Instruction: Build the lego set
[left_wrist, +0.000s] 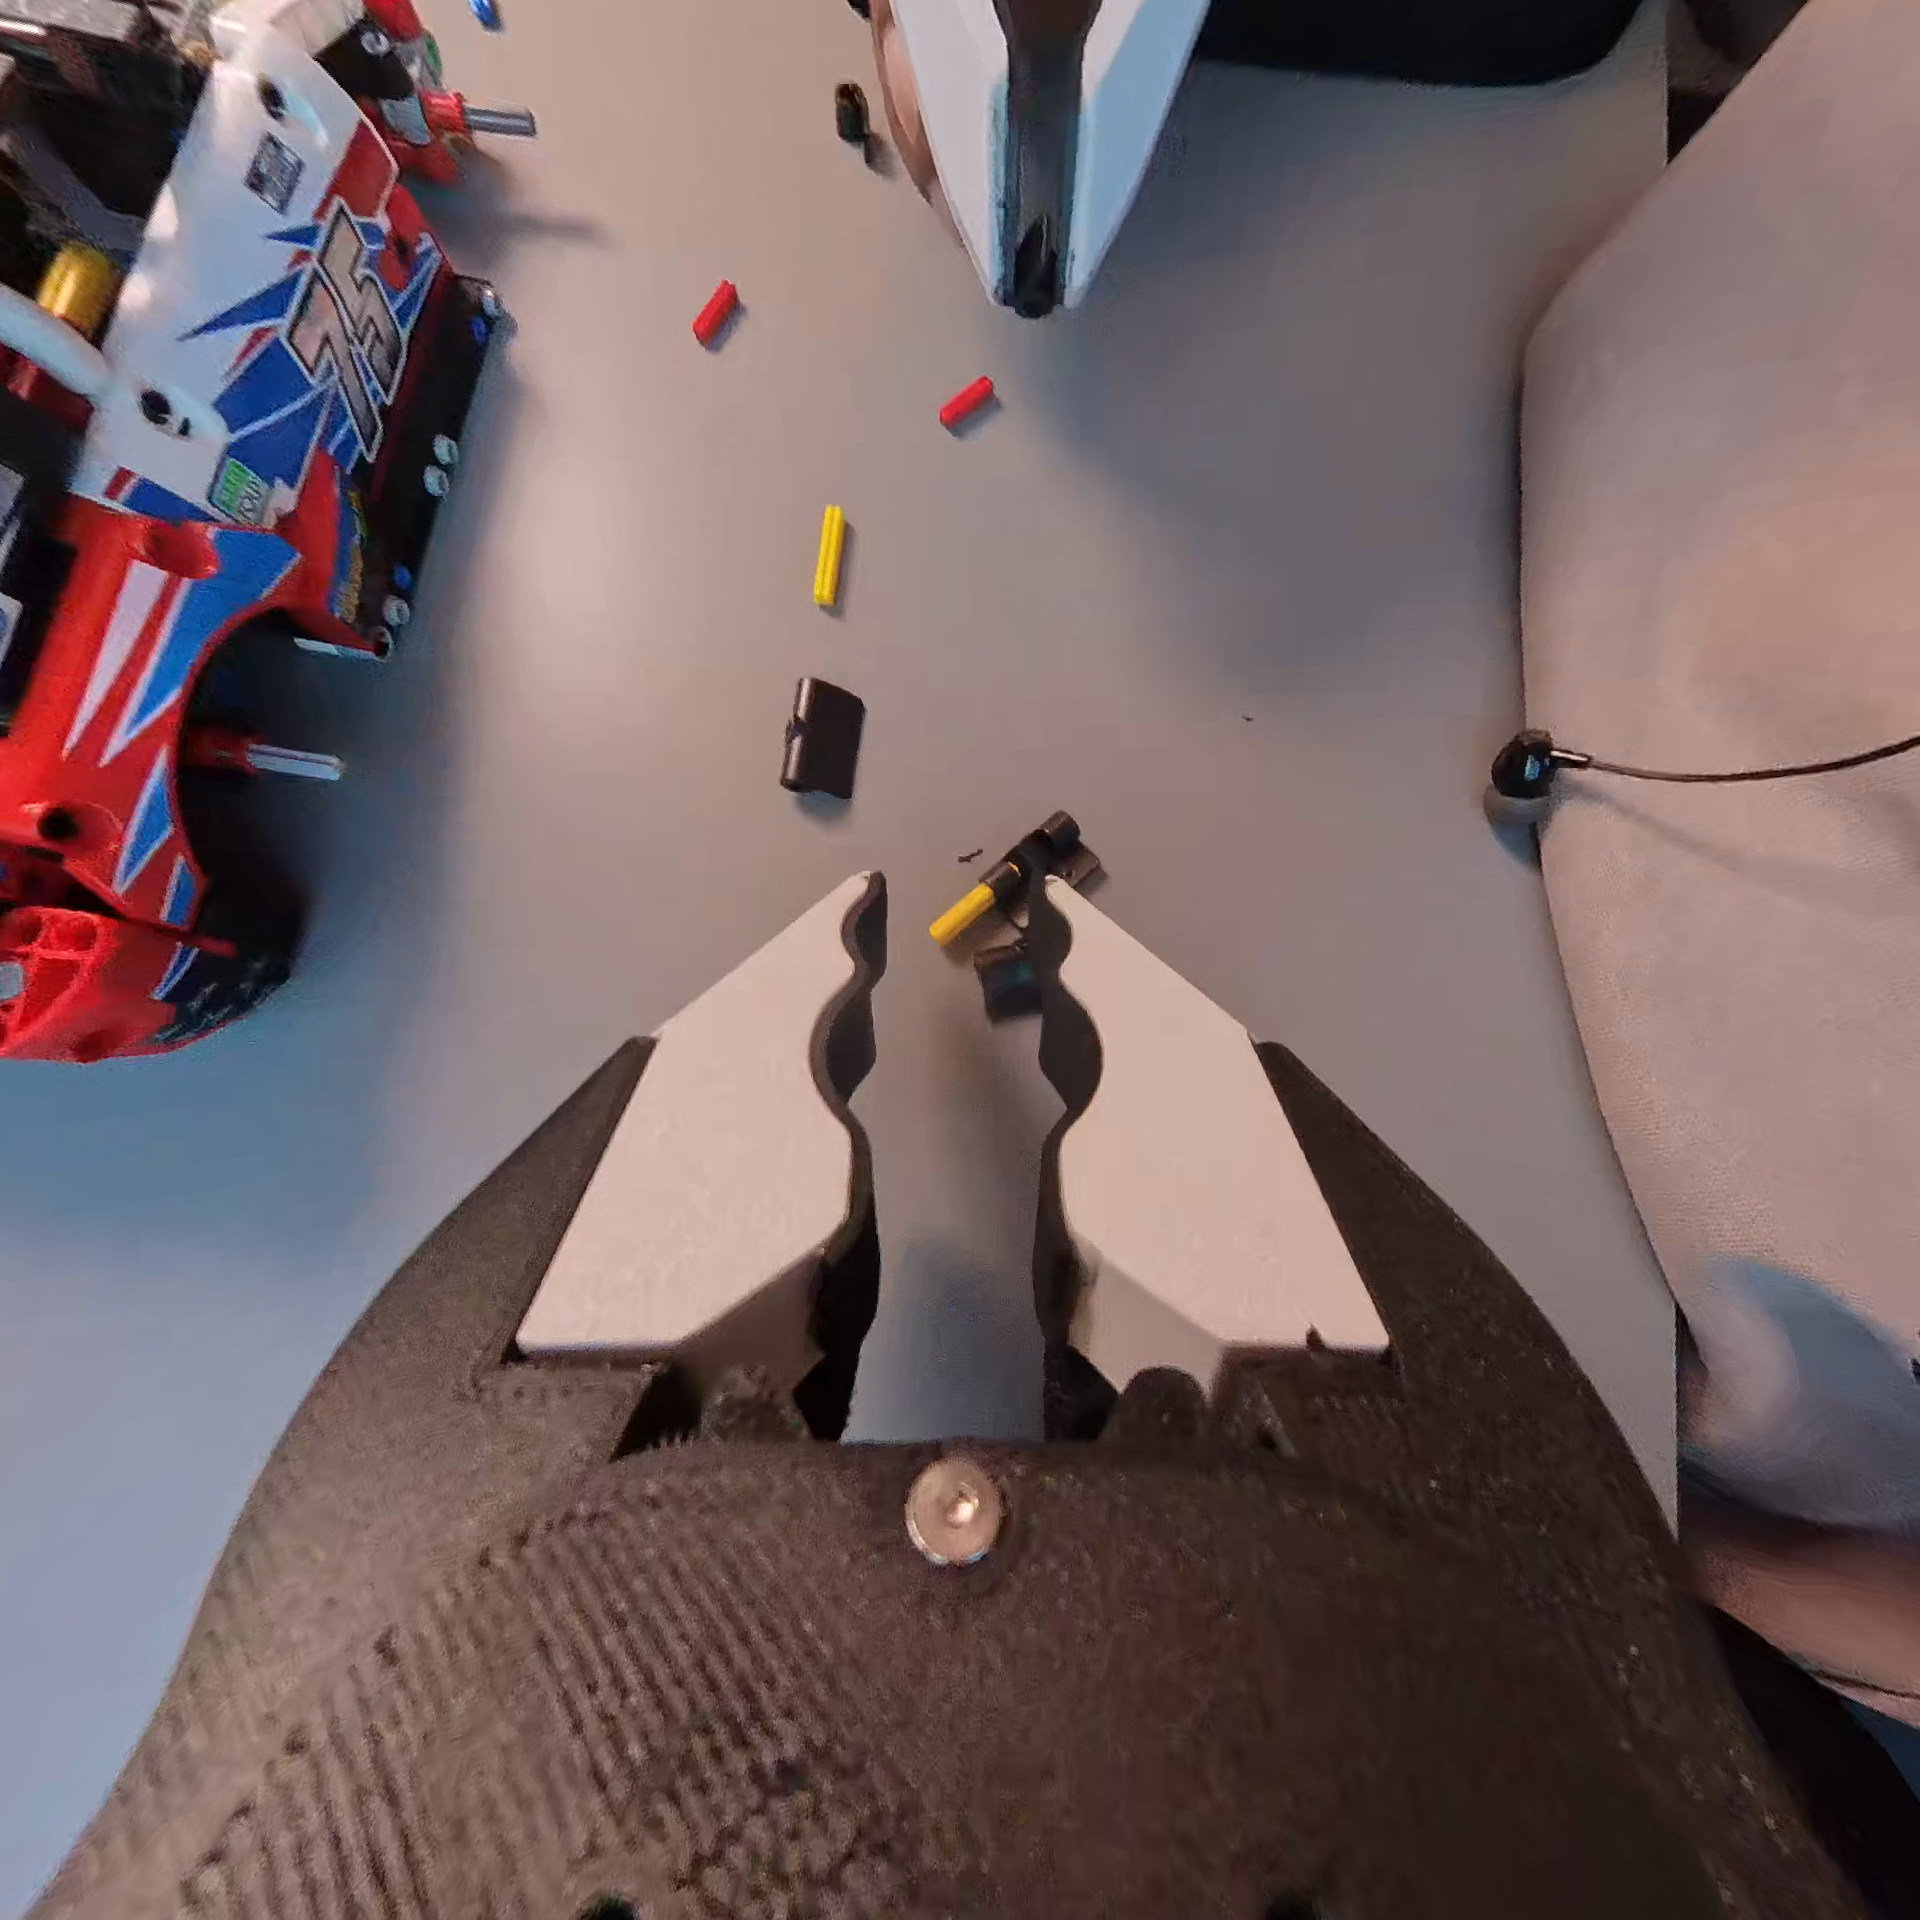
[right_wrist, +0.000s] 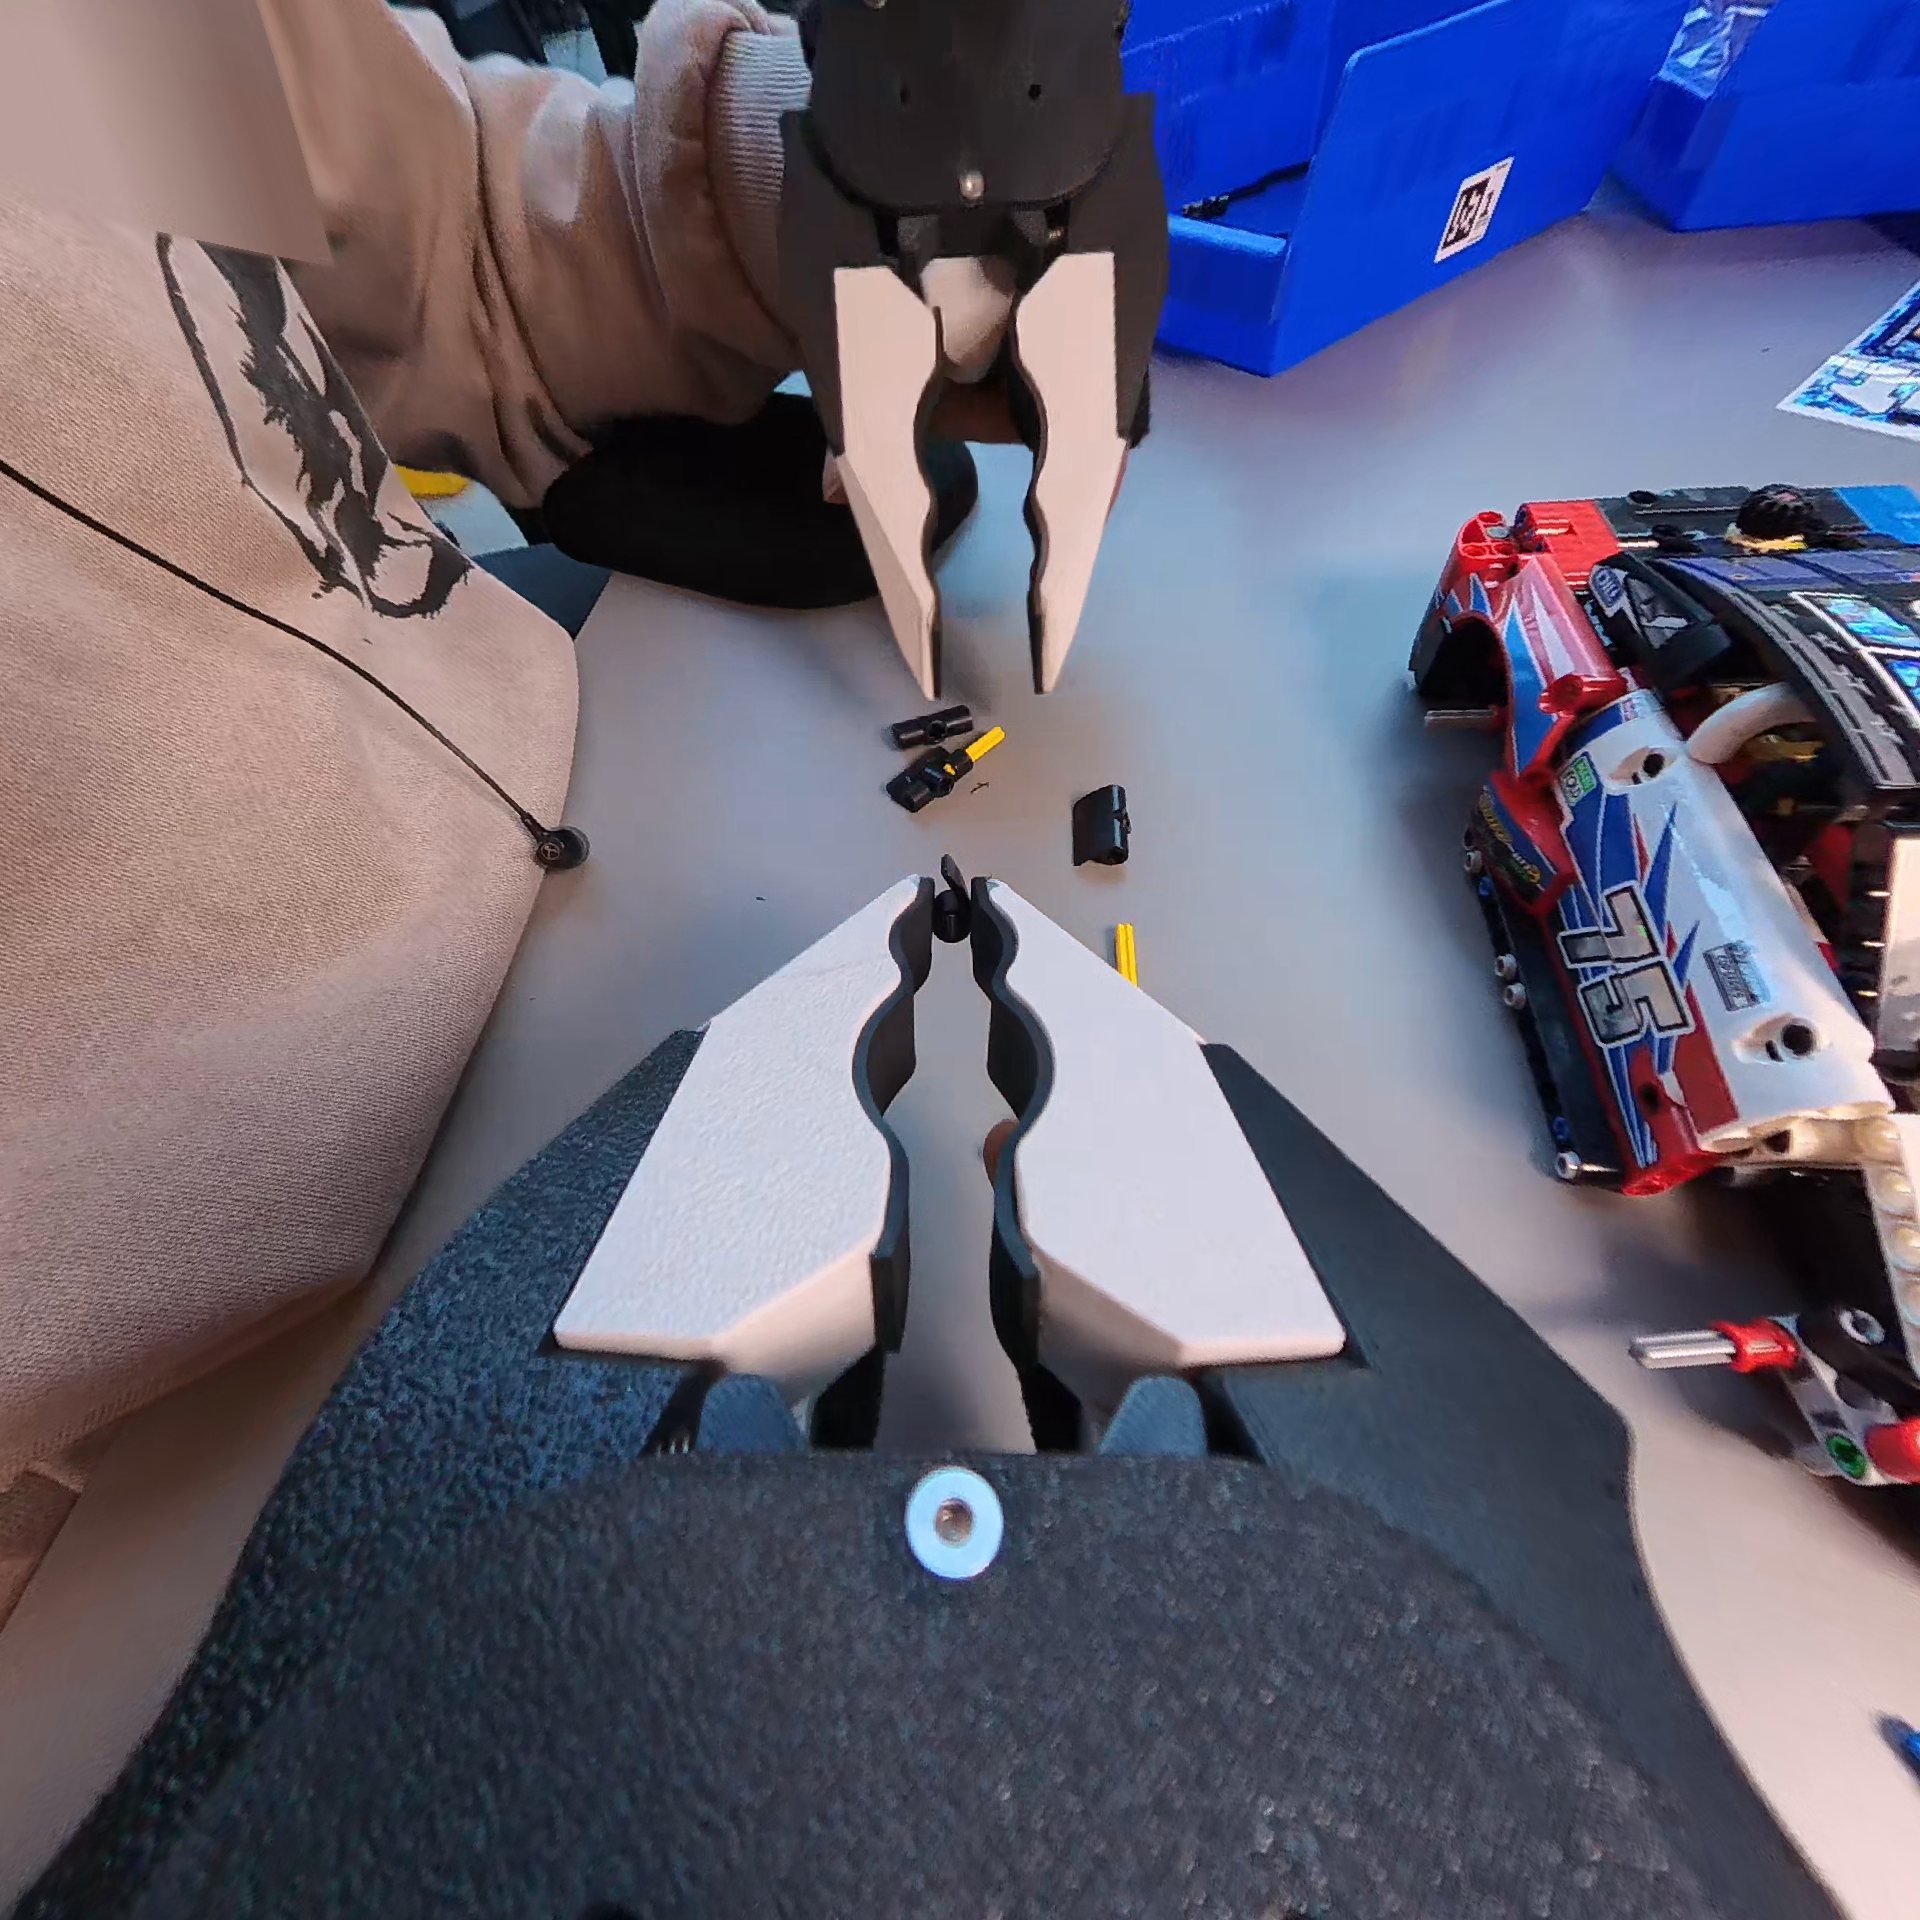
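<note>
The red, white and blue lego car (left_wrist: 239, 520) lies on the grey table at the left; in the right wrist view it (right_wrist: 1662, 883) is on the right. My left gripper (left_wrist: 964, 888) is open and empty, its tips just above a small black connector assembly with a yellow axle (left_wrist: 997, 899), which partly hides behind the right finger. The same assembly (right_wrist: 940, 774) shows in the right wrist view, below the left gripper (right_wrist: 987, 688). My right gripper (right_wrist: 951, 888) is shut on a small black pin (right_wrist: 951, 909), facing the left one. It also shows at the top of the left wrist view (left_wrist: 1034, 291).
Loose parts lie on the table: a black panel piece (left_wrist: 823, 738), a yellow axle (left_wrist: 828, 554), two red pieces (left_wrist: 715, 310) (left_wrist: 966, 401). Blue bins (right_wrist: 1455, 156) stand at the back. A person's beige hoodie (right_wrist: 260, 831) borders the table edge. My hands' fingertips stand some 10 centimeters from each other. The yellow axle (left_wrist: 828, 554) is about 6 centimeters from my right fingertips.
</note>
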